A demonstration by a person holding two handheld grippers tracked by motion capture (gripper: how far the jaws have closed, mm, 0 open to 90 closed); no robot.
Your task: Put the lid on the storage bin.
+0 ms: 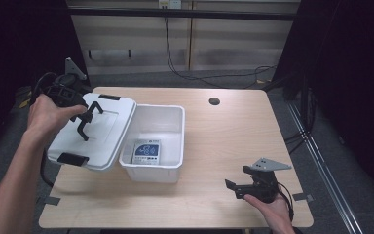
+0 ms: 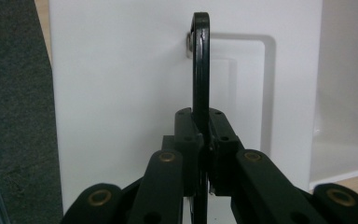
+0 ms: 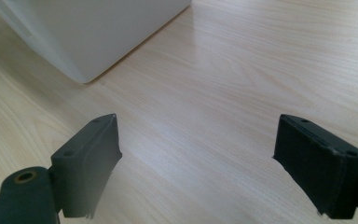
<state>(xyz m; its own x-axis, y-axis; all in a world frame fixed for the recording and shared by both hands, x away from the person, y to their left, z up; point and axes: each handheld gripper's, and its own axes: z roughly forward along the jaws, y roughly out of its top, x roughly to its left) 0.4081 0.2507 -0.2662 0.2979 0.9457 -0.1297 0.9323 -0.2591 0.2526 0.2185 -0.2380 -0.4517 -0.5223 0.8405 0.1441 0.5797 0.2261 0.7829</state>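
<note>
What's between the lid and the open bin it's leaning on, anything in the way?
Nothing visible. The left gripper is shut on the lid's handle, the lid tilts against the bin, and only a flat packet lies inside.

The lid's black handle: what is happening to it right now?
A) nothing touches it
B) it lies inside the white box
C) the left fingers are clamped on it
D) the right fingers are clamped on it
C: the left gripper has its fingers shut on the black handle of the white lid.
</note>
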